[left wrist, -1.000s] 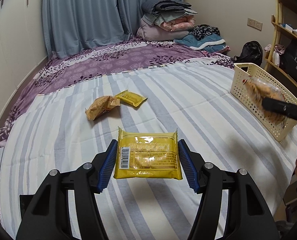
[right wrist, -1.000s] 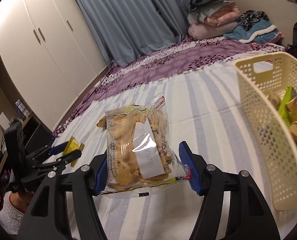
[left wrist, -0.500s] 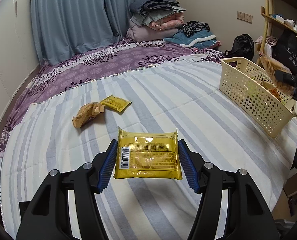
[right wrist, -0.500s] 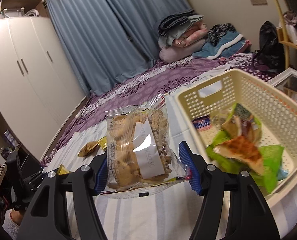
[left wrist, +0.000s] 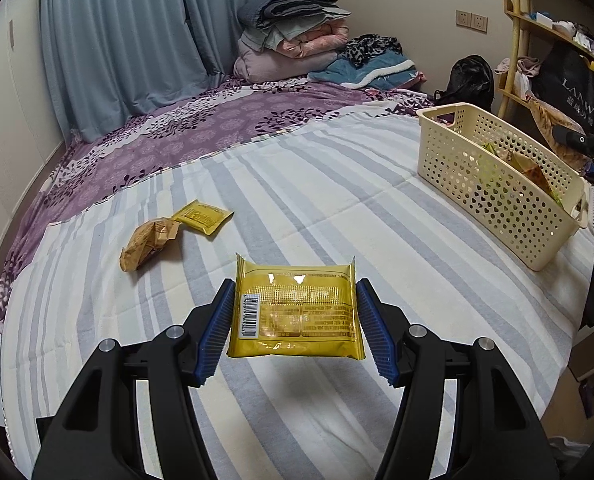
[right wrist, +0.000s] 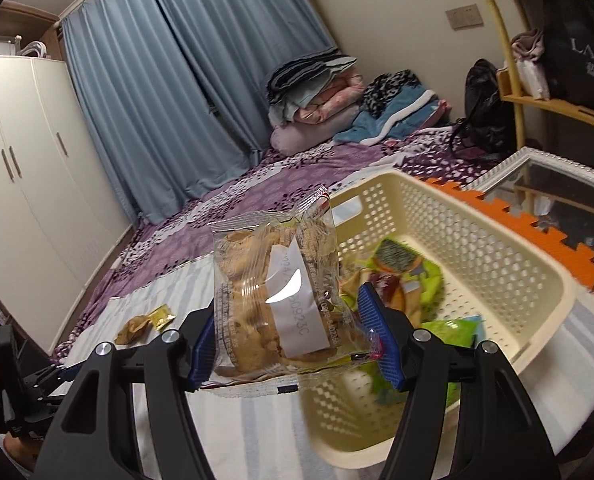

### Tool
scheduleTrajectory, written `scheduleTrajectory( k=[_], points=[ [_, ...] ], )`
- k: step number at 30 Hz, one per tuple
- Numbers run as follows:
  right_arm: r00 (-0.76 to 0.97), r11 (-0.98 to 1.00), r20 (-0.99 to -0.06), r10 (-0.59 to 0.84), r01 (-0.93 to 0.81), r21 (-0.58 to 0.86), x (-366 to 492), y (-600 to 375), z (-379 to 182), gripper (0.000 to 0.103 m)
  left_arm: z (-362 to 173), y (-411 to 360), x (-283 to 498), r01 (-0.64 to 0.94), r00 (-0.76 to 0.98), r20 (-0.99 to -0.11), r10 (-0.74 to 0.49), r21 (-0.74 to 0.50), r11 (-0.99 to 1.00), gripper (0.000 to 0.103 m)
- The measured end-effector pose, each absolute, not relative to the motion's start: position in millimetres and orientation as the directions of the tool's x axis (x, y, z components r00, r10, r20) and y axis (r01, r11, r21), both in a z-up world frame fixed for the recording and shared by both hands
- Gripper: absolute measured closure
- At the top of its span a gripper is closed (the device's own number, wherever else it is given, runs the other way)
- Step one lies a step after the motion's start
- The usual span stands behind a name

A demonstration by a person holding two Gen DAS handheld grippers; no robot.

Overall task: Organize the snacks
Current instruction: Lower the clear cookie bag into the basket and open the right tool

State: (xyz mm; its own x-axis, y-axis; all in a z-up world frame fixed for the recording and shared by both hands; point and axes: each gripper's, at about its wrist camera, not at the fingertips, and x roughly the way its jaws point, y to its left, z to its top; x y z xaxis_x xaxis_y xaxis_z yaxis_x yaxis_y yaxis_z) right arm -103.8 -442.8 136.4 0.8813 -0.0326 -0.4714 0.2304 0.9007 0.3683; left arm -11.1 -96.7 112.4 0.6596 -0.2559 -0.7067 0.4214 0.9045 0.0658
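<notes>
Right wrist view, nearest: the right gripper (right wrist: 297,344) is clenched on a clear bag of cookies (right wrist: 275,292), its blue pads pressing the bag's two sides. The bag stands upright between the jaws, long axis vertical, white label facing the camera. Directly beyond and slightly right of it lies the cream perforated basket (right wrist: 509,280), its near rim just past the fingertips and its open top below the bag. The basket already holds green-wrapped snacks (right wrist: 425,284). Judged from this, the bag has only to go forward over the rim and be let go; the right hand is far the nearer to the basket.

Left wrist view, nearest: the left gripper (left wrist: 295,330) grasps a yellow foil snack packet (left wrist: 295,312) by its short edges, long axis lying across the jaws, barcode at the left. The same basket (left wrist: 497,184) sits well apart, ahead and to the right, at the bed's edge.

Farther on the striped bedsheet (left wrist: 337,208) lie a crumpled brown wrapper (left wrist: 147,242) and, touching it, a small yellow sachet (left wrist: 203,216), both not yet collected.

Beyond: a purple floral bedspread (left wrist: 201,128), folded quilts (left wrist: 293,40), blue curtains (left wrist: 137,32), a white wardrobe (right wrist: 25,168) and wooden shelves (right wrist: 537,96).
</notes>
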Motion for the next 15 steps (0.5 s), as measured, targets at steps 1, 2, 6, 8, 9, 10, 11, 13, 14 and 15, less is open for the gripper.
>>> scheduleTrajectory(
  k=[1,2,6,8,9,10,11,13,14,15],
  points=[
    [0.88,0.897,-0.473,-0.04,0.24,0.372,-104,-446,135,0.039,112,-98,-11,0.424,0.658,-0.708,-0.257,0.066,0.903,0.041],
    [0.879,0.892,-0.474,-0.049,0.252,0.375,-104,-450,133,0.039,111,-100,-11,0.427,0.655,-0.71,-0.258,0.065,0.902,0.041],
    [0.873,0.887,-0.478,-0.092,0.291,0.359,-108,-462,129,0.039,110,-107,-10,0.437,0.646,-0.717,-0.263,0.065,0.897,0.041],
    [0.87,0.886,-0.479,-0.115,0.308,0.346,-108,-467,128,0.039,109,-110,-10,0.442,0.643,-0.719,-0.265,0.065,0.895,0.041],
    [0.868,0.886,-0.481,-0.12,0.313,0.343,-107,-470,127,0.039,109,-112,-10,0.444,0.641,-0.719,-0.266,0.065,0.894,0.041],
    [0.867,0.884,-0.483,-0.124,0.317,0.342,-107,-474,126,0.039,109,-113,-10,0.446,0.64,-0.72,-0.267,0.065,0.893,0.041],
    [0.864,0.883,-0.486,-0.134,0.327,0.338,-106,-477,125,0.039,109,-114,-10,0.449,0.638,-0.721,-0.269,0.065,0.891,0.041],
    [0.856,0.882,-0.492,-0.158,0.346,0.319,-106,-478,124,0.039,108,-117,-10,0.454,0.635,-0.724,-0.271,0.065,0.889,0.041],
    [0.851,0.881,-0.497,-0.173,0.359,0.307,-106,-479,123,0.039,108,-119,-10,0.457,0.633,-0.725,-0.272,0.066,0.887,0.041],
    [0.843,0.88,-0.503,-0.191,0.374,0.292,-105,-481,121,0.039,108,-120,-10,0.458,0.632,-0.726,-0.272,0.066,0.887,0.041]
  ],
)
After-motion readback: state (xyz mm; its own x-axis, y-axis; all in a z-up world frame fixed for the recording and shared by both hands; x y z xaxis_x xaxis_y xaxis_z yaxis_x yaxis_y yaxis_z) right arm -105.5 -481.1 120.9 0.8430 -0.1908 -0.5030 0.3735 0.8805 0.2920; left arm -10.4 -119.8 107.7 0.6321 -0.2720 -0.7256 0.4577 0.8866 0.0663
